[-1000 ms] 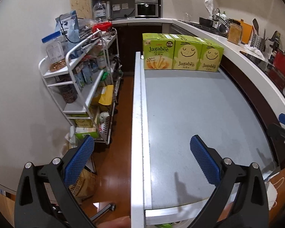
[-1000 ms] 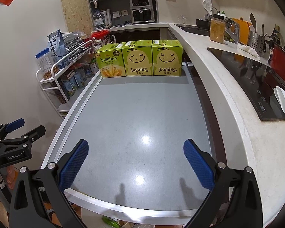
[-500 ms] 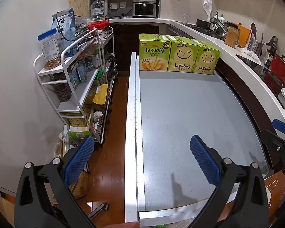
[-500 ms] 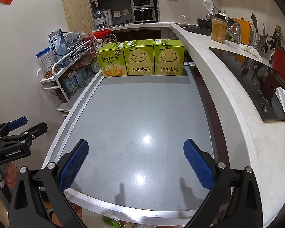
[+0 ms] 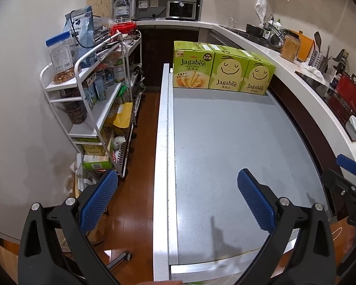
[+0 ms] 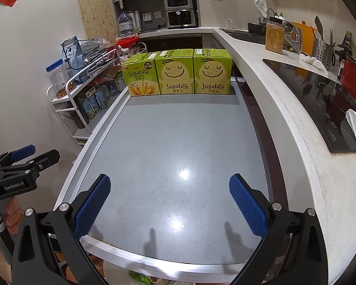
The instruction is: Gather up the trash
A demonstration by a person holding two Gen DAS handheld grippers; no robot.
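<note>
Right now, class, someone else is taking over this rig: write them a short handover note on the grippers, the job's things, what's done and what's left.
Left gripper: jaws open, empty, over the left edge of the grey table.
Right gripper: jaws open, empty, over the table's near end.
Three green Jagabee snack boxes stand in a row at the far end.
No trash on the tabletop; something green shows just below its near edge.
Nothing is held; collecting is still to do.

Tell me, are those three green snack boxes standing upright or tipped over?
Upright. All three Jagabee boxes stand side by side at the grey table's far end, printed fronts facing the cameras.
</note>
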